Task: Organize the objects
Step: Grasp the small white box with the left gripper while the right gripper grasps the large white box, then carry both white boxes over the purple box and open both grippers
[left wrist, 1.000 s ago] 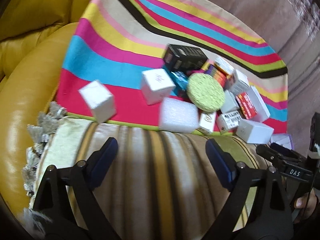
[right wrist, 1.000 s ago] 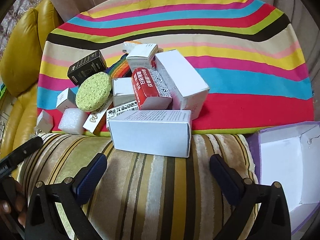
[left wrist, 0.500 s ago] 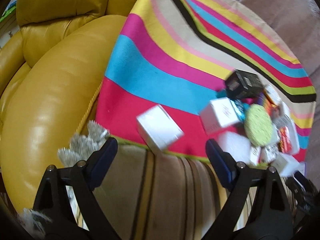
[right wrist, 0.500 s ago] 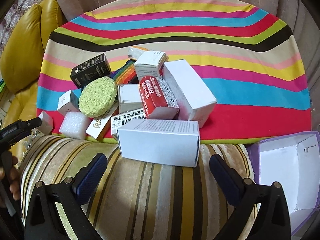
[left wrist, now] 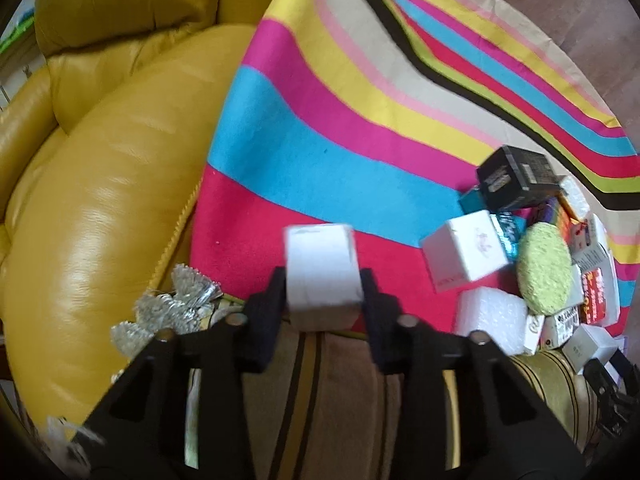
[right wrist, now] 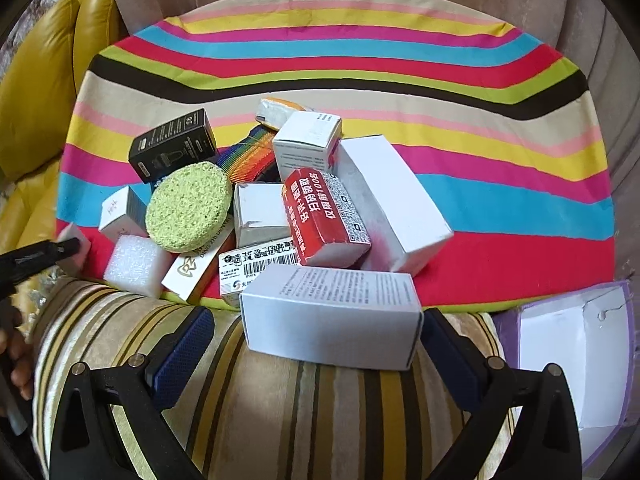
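Note:
My left gripper (left wrist: 323,292) is shut on a small white box (left wrist: 320,270) at the near left edge of the striped cloth (left wrist: 320,160). The same box (right wrist: 74,250) shows at the far left of the right wrist view with the left gripper's fingers (right wrist: 60,248) on it. My right gripper (right wrist: 316,340) is open, its pads on either side of a long white box (right wrist: 332,326) that lies across the cloth's front edge. A pile of boxes lies behind it, with a round green sponge (right wrist: 189,206), a red box (right wrist: 326,220) and a black box (right wrist: 174,146).
An open purple box (right wrist: 568,360) with a white inside stands at the near right. A yellow leather cushion (left wrist: 100,200) lies left of the cloth. A striped beige cushion (right wrist: 260,400) is under both grippers. A white foam block (left wrist: 490,316) lies by the sponge.
My left gripper swung left from the pile to the lone white box and shut on it. My right gripper moved forward until the long white box lay between its pads.

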{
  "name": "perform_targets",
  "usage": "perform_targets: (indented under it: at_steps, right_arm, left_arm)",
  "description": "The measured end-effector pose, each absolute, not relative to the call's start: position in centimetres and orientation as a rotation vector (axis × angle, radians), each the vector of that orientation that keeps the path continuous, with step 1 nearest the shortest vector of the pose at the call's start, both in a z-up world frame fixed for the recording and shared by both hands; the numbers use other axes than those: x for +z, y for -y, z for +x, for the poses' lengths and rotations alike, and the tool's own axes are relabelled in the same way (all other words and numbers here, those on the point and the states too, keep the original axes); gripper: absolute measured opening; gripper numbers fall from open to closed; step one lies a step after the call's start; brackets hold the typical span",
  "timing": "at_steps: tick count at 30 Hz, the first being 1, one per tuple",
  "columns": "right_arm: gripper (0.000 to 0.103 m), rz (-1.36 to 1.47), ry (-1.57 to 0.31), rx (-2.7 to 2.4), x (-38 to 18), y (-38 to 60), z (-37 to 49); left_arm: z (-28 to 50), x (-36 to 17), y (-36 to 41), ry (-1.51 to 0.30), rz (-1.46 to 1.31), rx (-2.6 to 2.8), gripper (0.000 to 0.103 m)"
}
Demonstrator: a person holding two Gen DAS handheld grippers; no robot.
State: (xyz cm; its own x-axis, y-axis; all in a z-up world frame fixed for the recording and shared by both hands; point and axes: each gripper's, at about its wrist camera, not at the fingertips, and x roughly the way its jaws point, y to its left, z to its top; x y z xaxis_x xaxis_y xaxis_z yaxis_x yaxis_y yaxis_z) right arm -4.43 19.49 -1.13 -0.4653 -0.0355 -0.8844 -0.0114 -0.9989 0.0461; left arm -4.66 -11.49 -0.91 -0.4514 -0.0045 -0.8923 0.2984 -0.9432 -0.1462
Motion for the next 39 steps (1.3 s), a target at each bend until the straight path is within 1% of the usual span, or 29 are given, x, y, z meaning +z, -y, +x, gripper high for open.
perform_targets:
  at_steps: [1,2,3,4,10,17,28,33,39]
  right_arm:
    - [0.102,1.626,0.062,-2.676,-1.3,-19.5,-4.5]
    - [0.098,1.633,0.058,-2.673,-1.4,-19.5,-4.6]
    - [0.091,1.639,0.056,-2.671,-1.5,-19.5,-4.7]
    - [0.087,1.651,0.054,-2.664,-1.8,-19.3,-5.0]
    - [0.086,1.627,0.032,-2.659,-1.7,-19.1,-4.7]
    - [0.086,1.495,0.001,-2.715,0.1,-19.0,-3.0]
    - [0.086,1.452,0.059,-2.802,1.7,-22.0,-1.2]
    - [0.086,1.477,0.103,-2.839,2.0,-24.0,-0.2]
    - [0.086,1.509,0.155,-2.874,2.0,-26.3,0.5]
  left_arm:
    - [-4.5,-0.7,11.0,-0.423,1.535,-2.509,0.038]
    - [-4.3,-0.5,10.6,-0.418,1.537,-2.521,0.038]
    - [-4.0,-0.4,10.0,-0.4,1.53,-2.532,0.038]
    - [-3.7,-0.2,9.4,-0.379,1.523,-2.543,0.038]
    - [-2.3,1.4,6.6,-0.279,1.459,-2.592,0.038]
    - [-1.8,2.3,2.6,-0.212,1.487,-2.67,0.038]
    - [-1.4,3.6,-4.1,-0.128,1.53,-2.82,0.038]
    - [-1.5,3.7,-6.7,-0.082,1.562,-2.863,0.038]
    - [-1.5,3.8,-10.0,-0.077,1.636,-2.956,0.038]
